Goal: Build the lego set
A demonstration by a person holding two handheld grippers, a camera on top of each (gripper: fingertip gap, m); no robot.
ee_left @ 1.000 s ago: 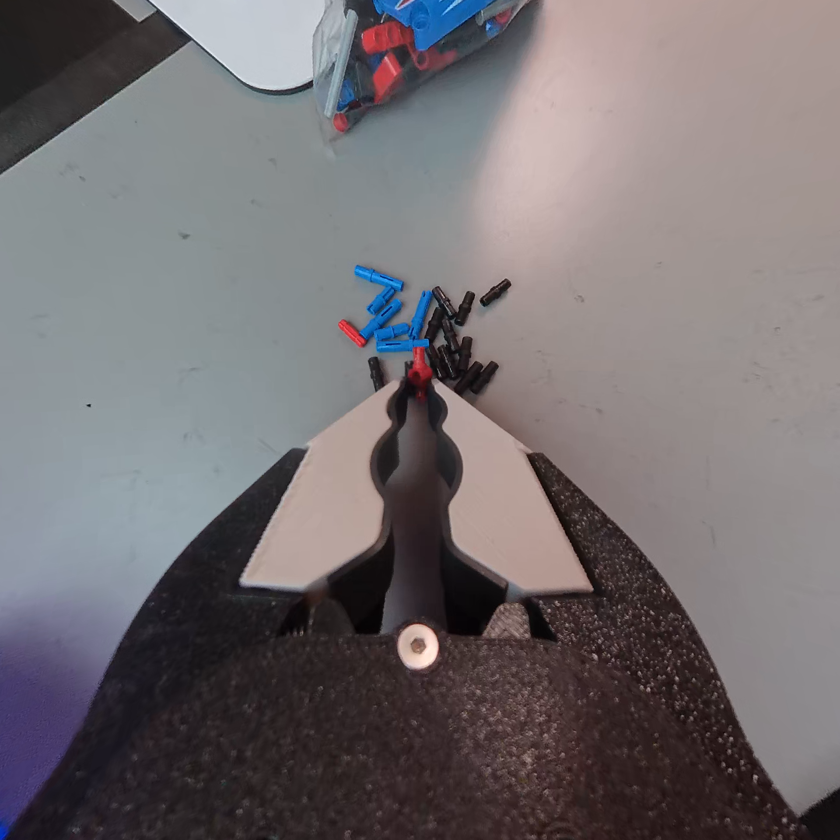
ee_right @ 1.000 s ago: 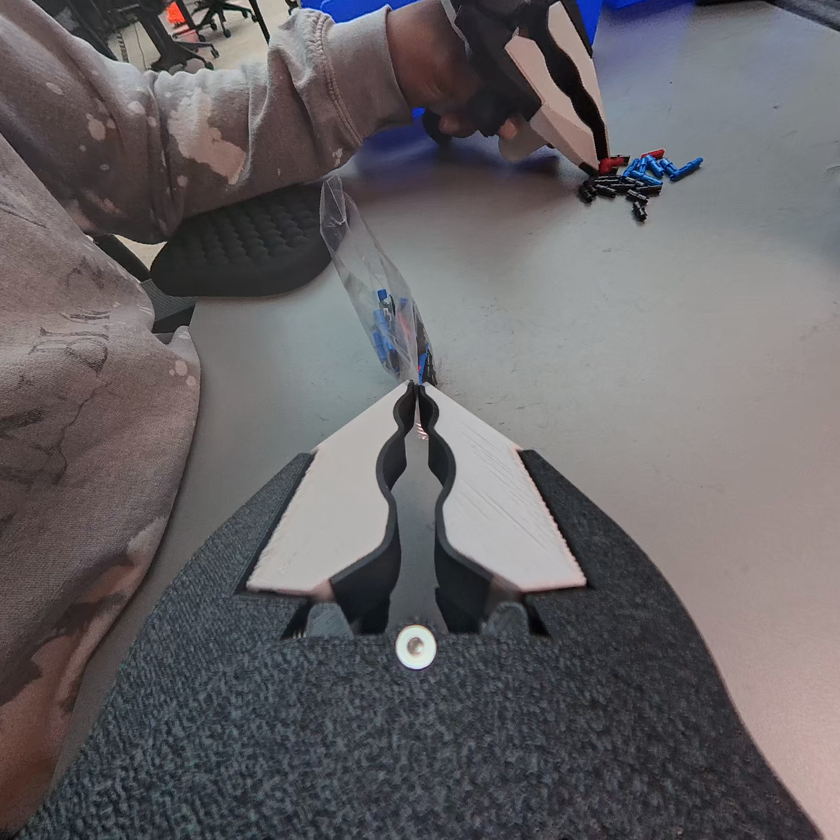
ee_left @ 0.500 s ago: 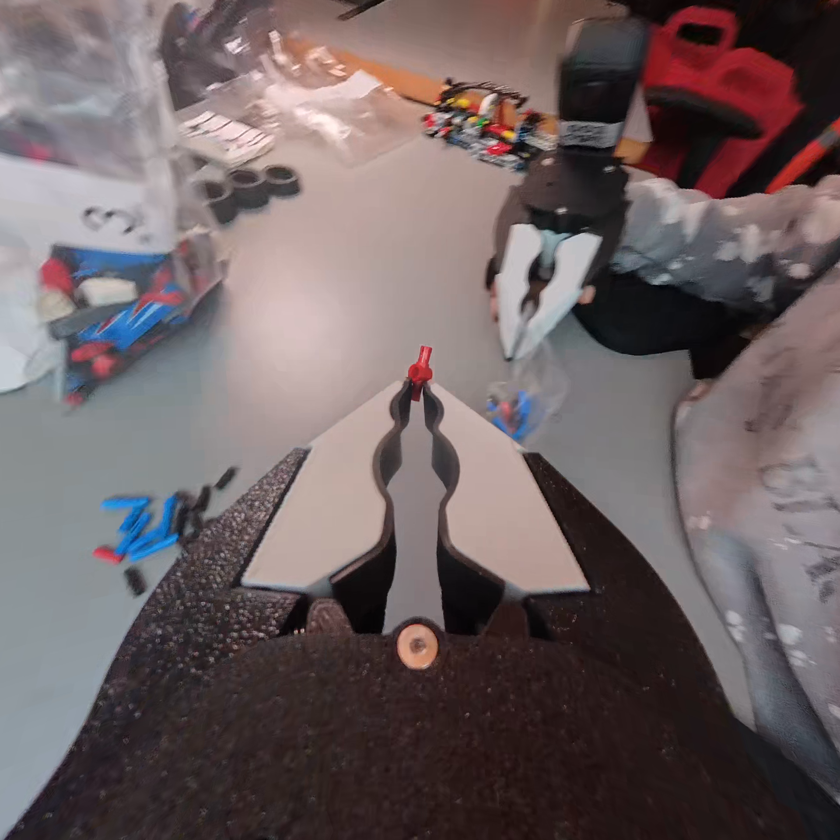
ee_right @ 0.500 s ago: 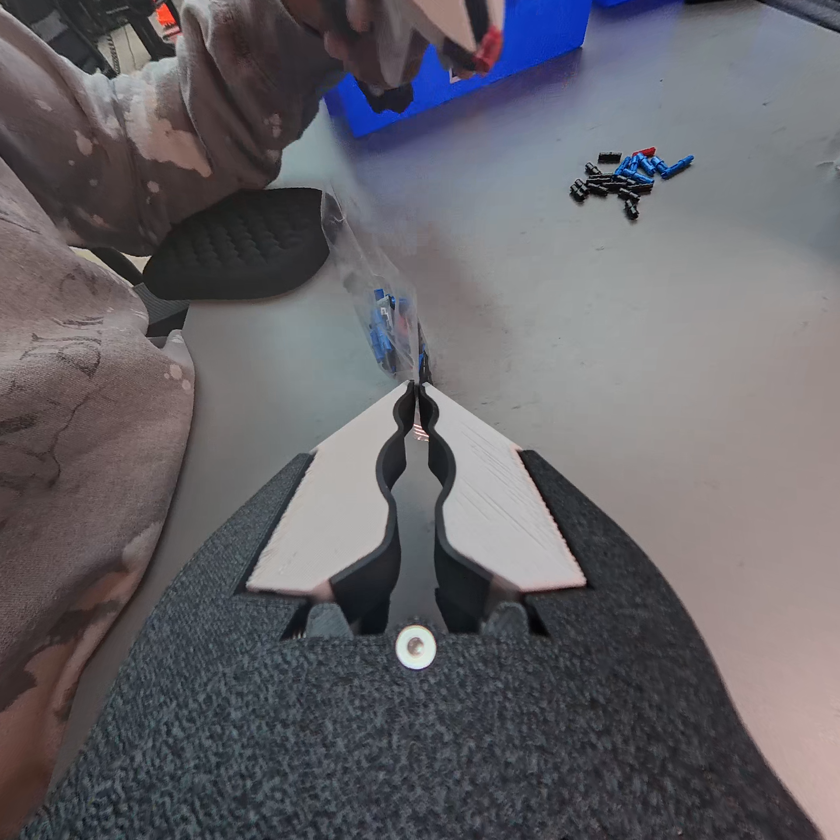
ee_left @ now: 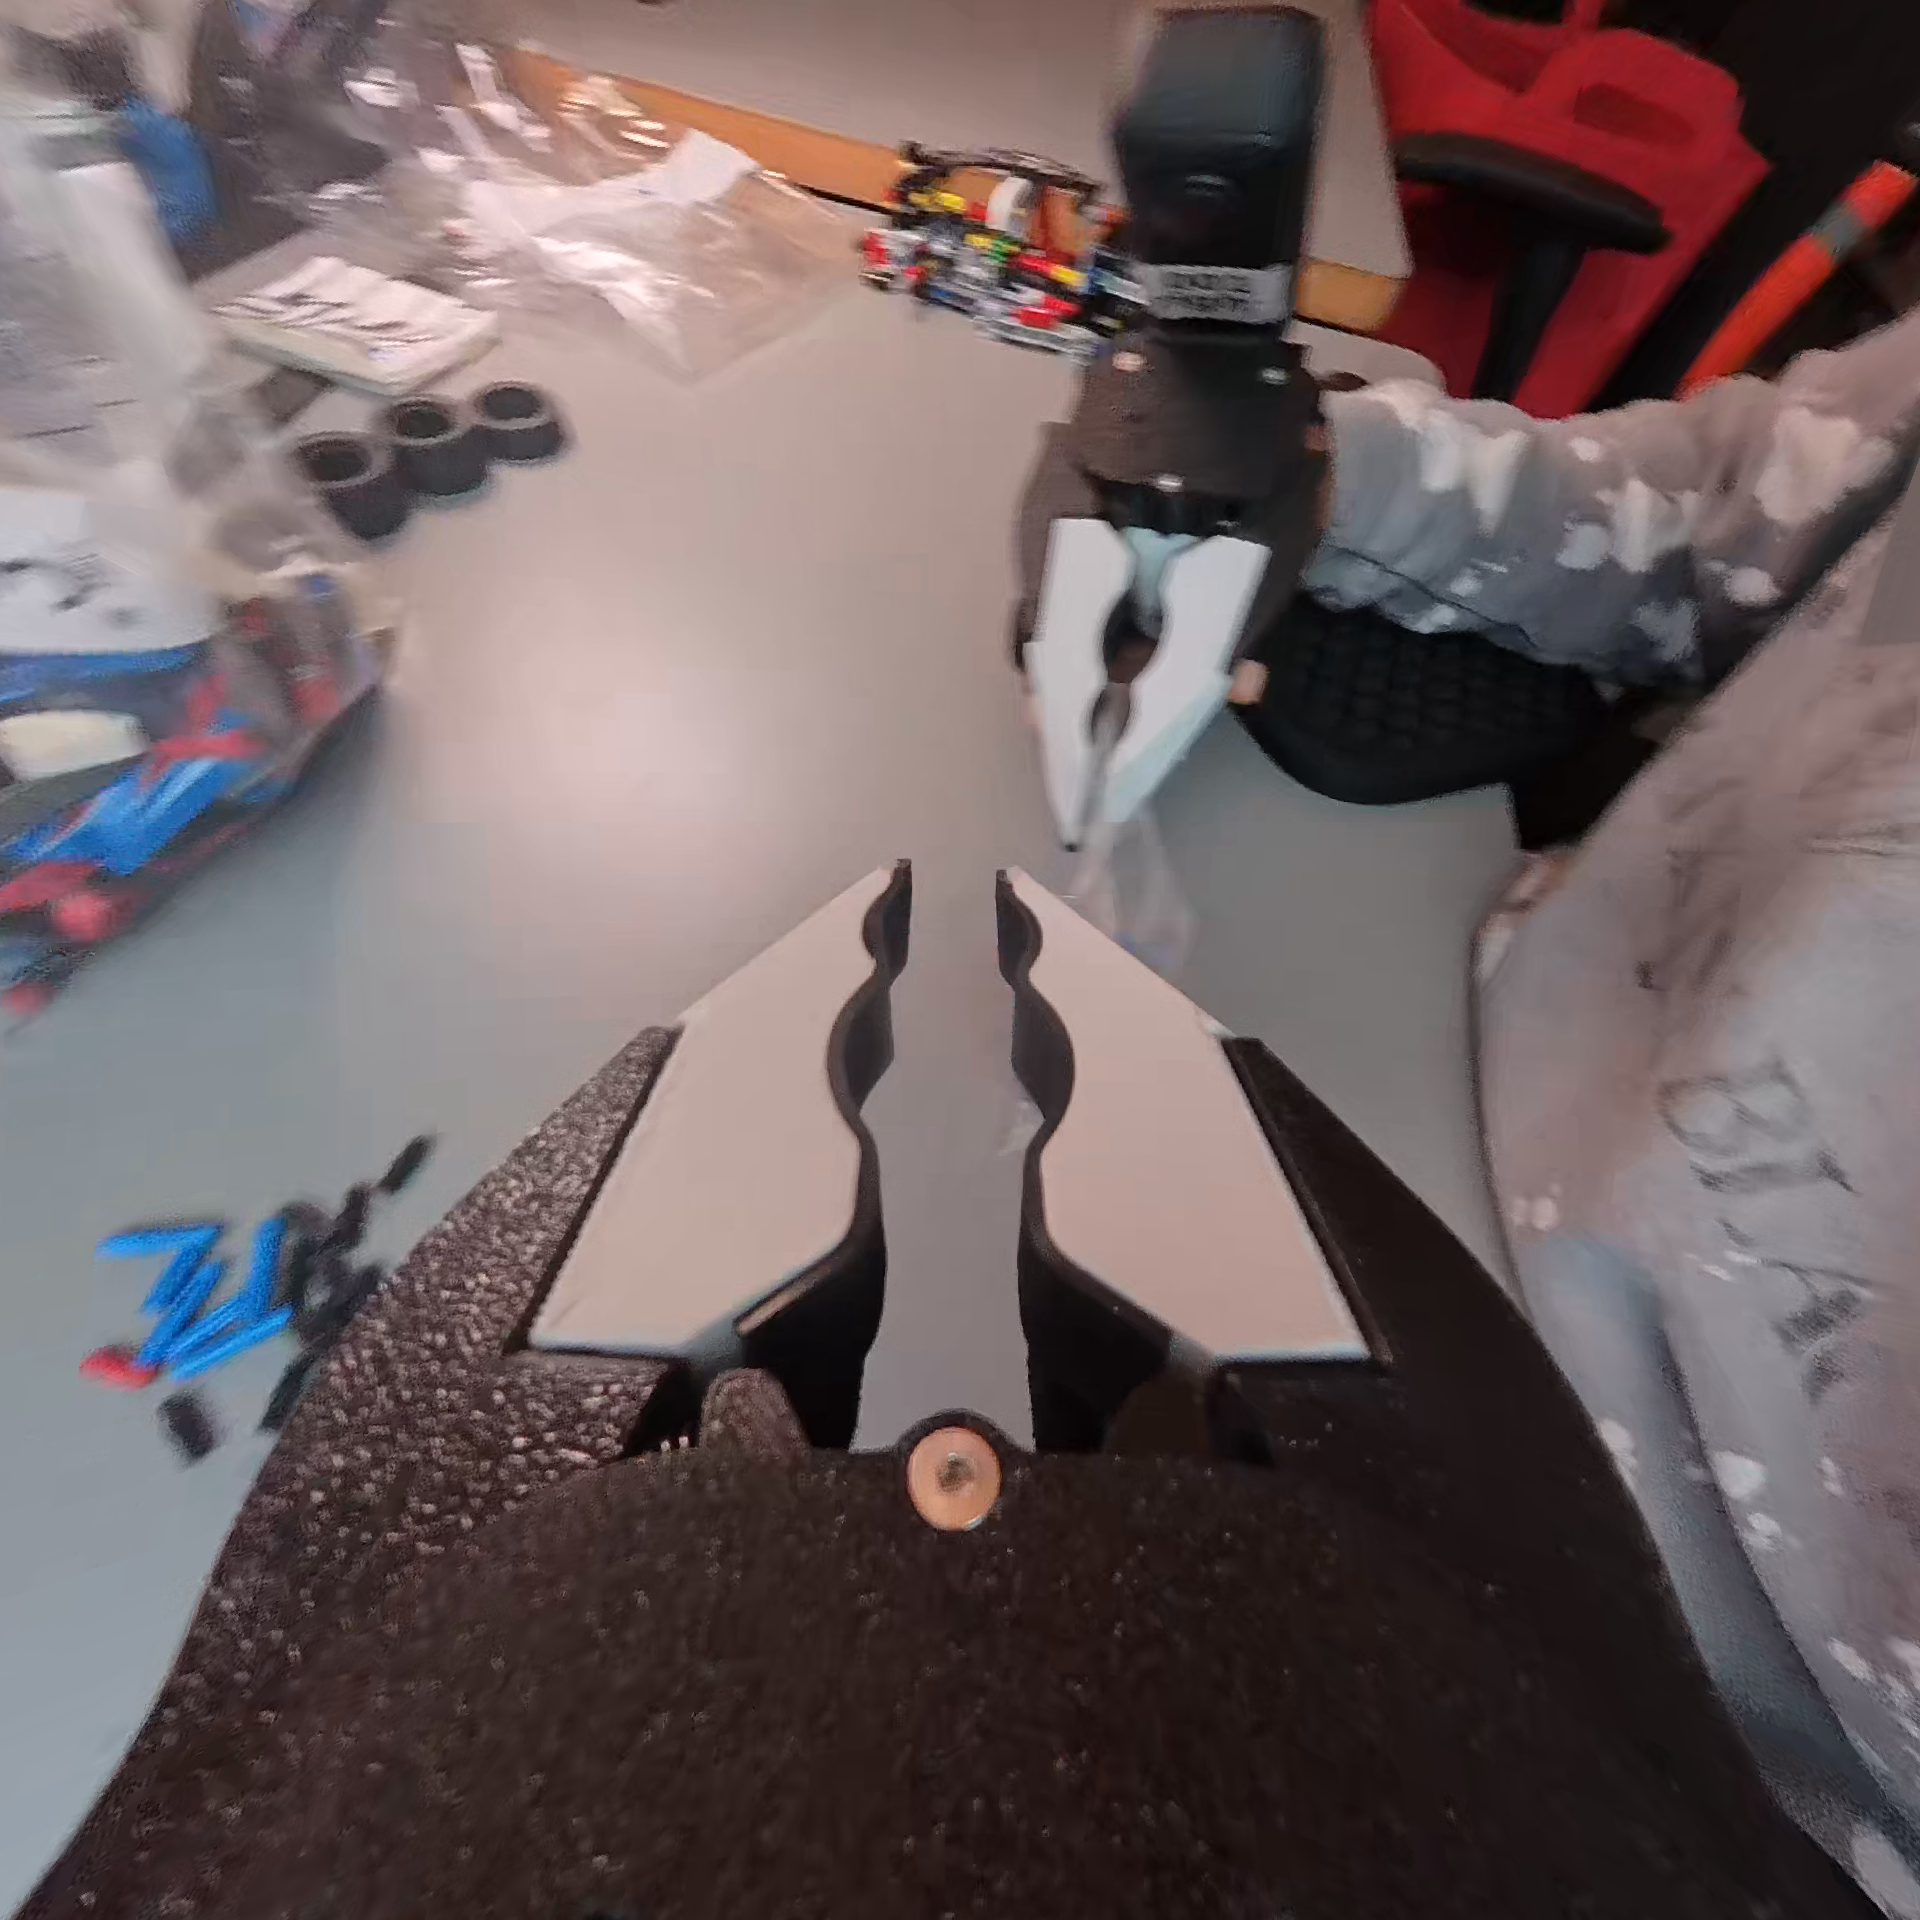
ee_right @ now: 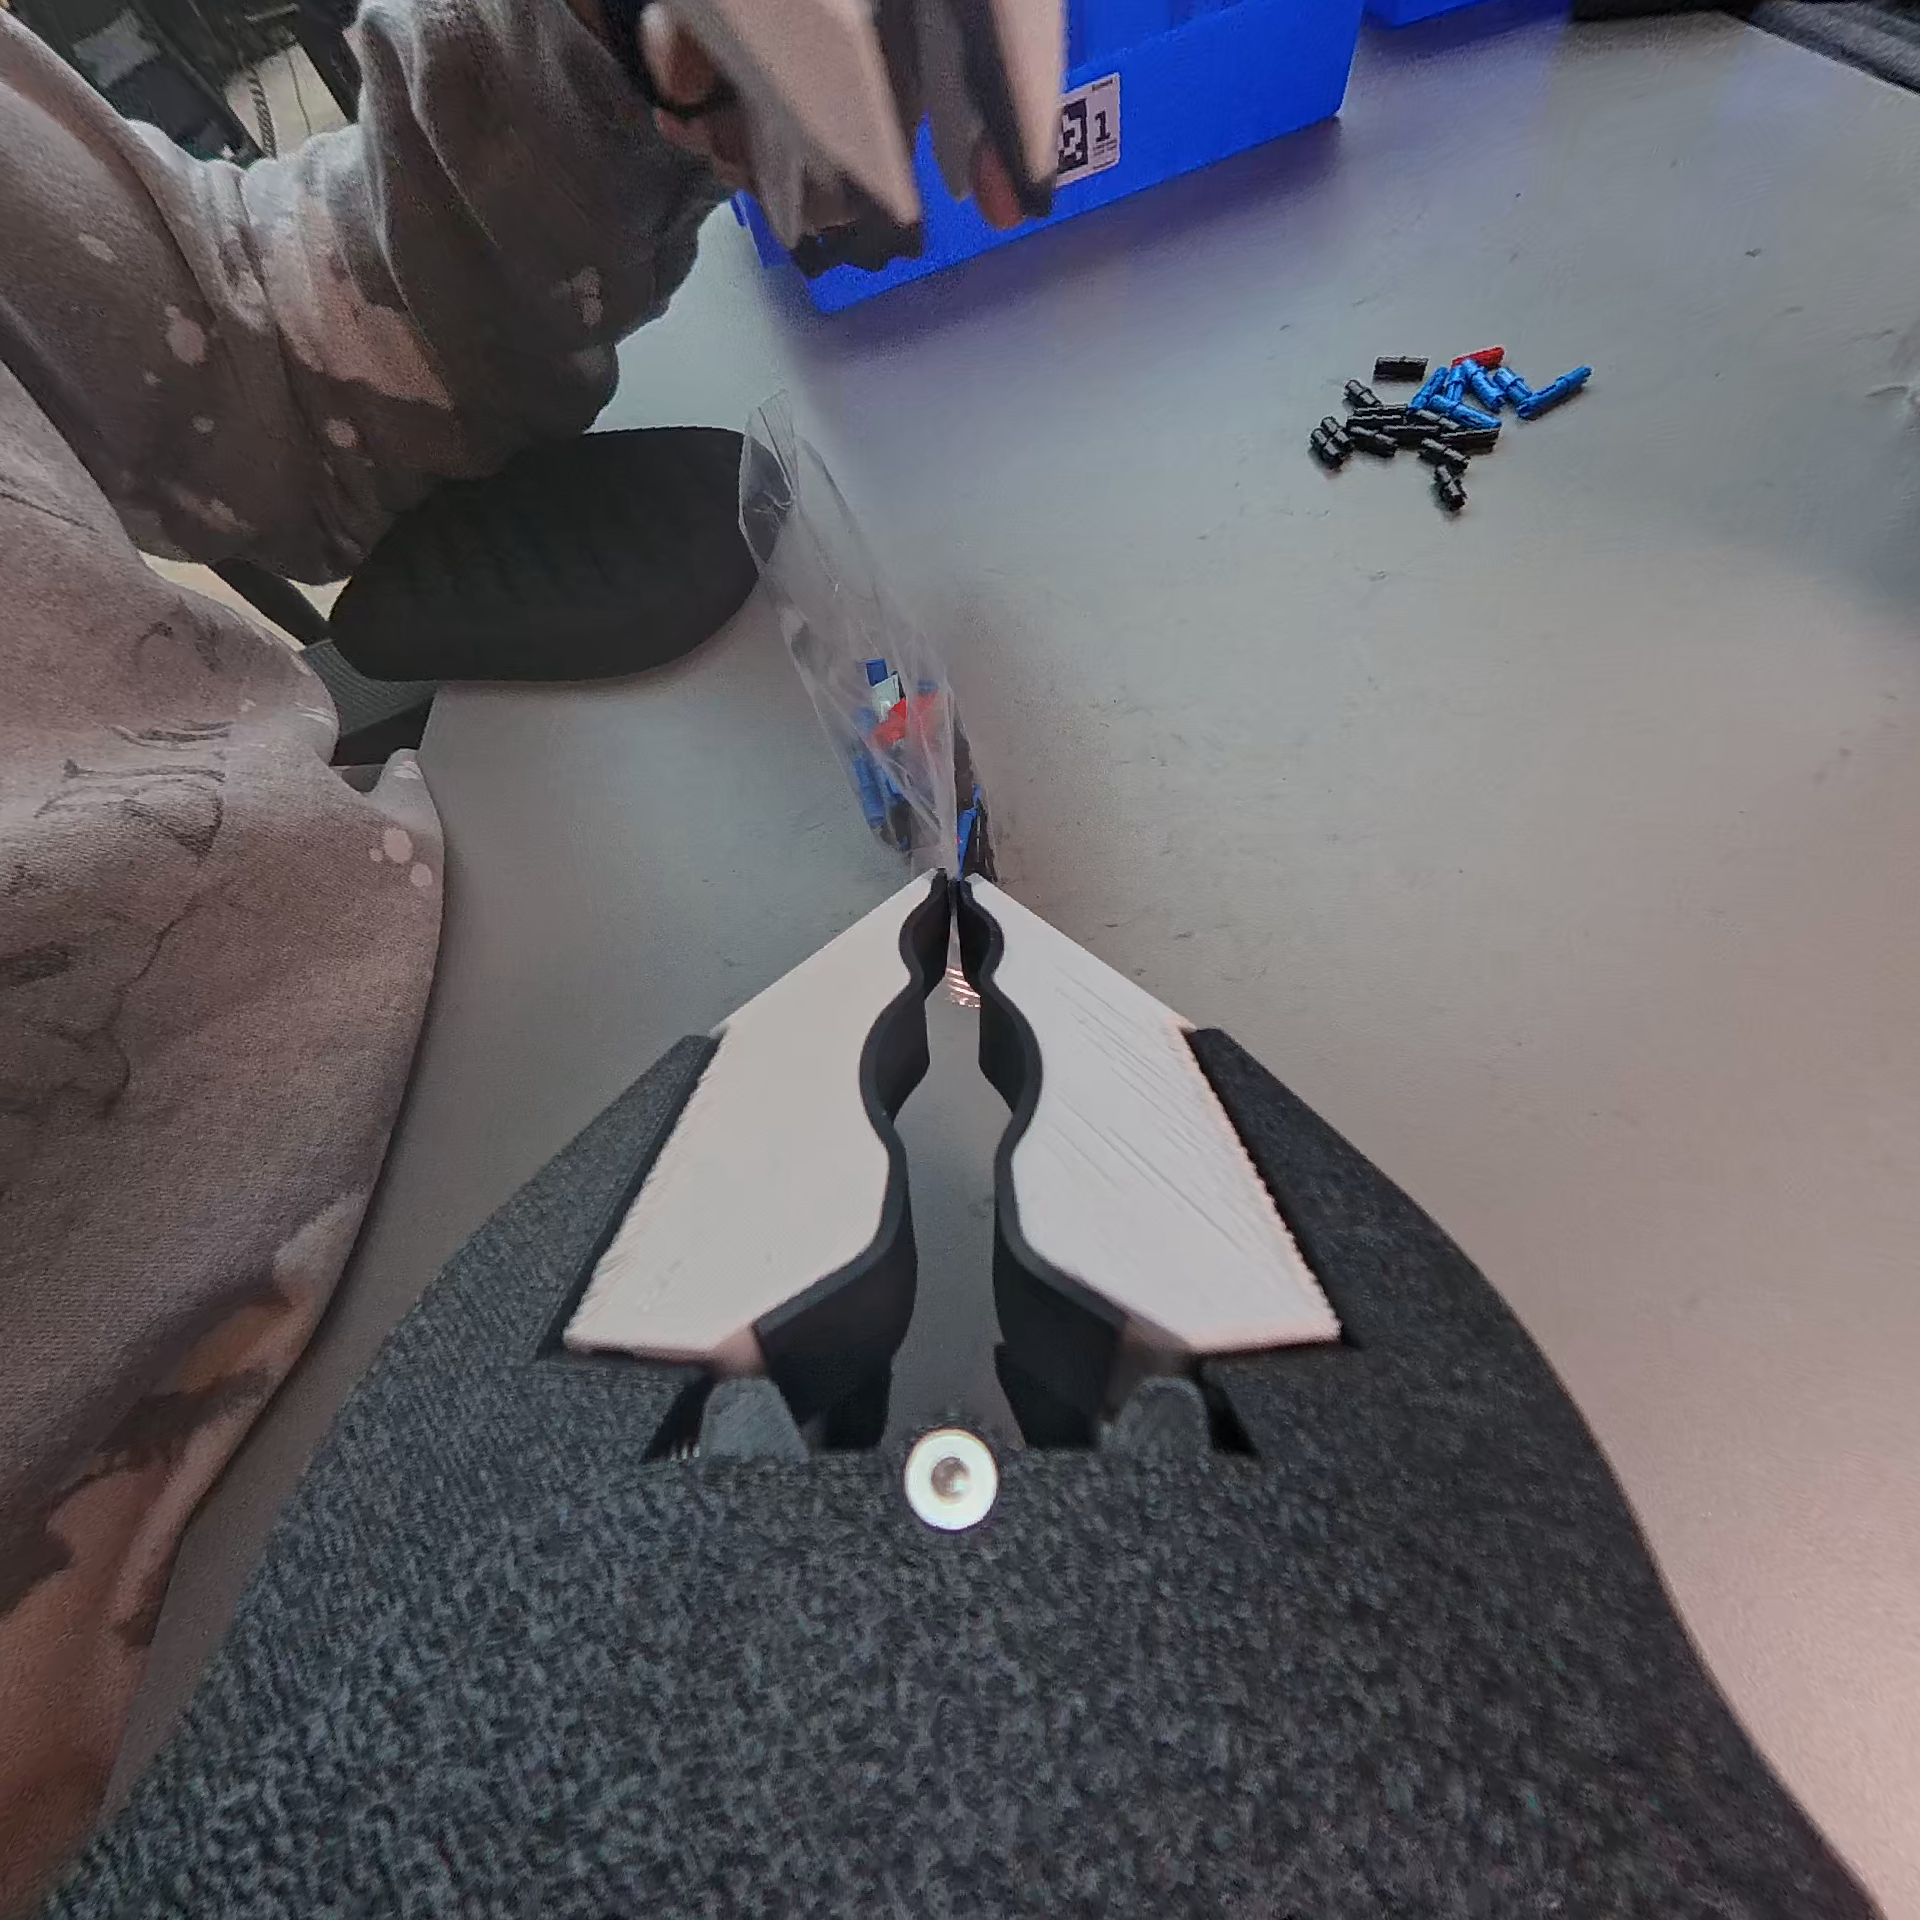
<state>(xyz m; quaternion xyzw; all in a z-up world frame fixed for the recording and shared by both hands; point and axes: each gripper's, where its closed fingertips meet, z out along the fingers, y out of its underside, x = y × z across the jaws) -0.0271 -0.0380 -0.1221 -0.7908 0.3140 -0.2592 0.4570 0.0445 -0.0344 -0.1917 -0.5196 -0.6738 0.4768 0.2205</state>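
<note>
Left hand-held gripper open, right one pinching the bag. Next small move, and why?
Probably swing the left hand-held gripper over to the loose pin pile on the table and close on one pin. Its jaws stand apart with nothing between them, while the right hand-held gripper is shut on the clear bag, so it looks occupied.

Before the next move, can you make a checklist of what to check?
1. Left gripper empty and open: ok, nothing between the fingers.
2. Right gripper shut on the small clear bag: ok.
3. Bag's open end up: cannot tell.
4. Red piece inside the bag: ok.
5. Loose blue and black pins grouped on the table: ok.
6. Grippers apart: ok.
</note>
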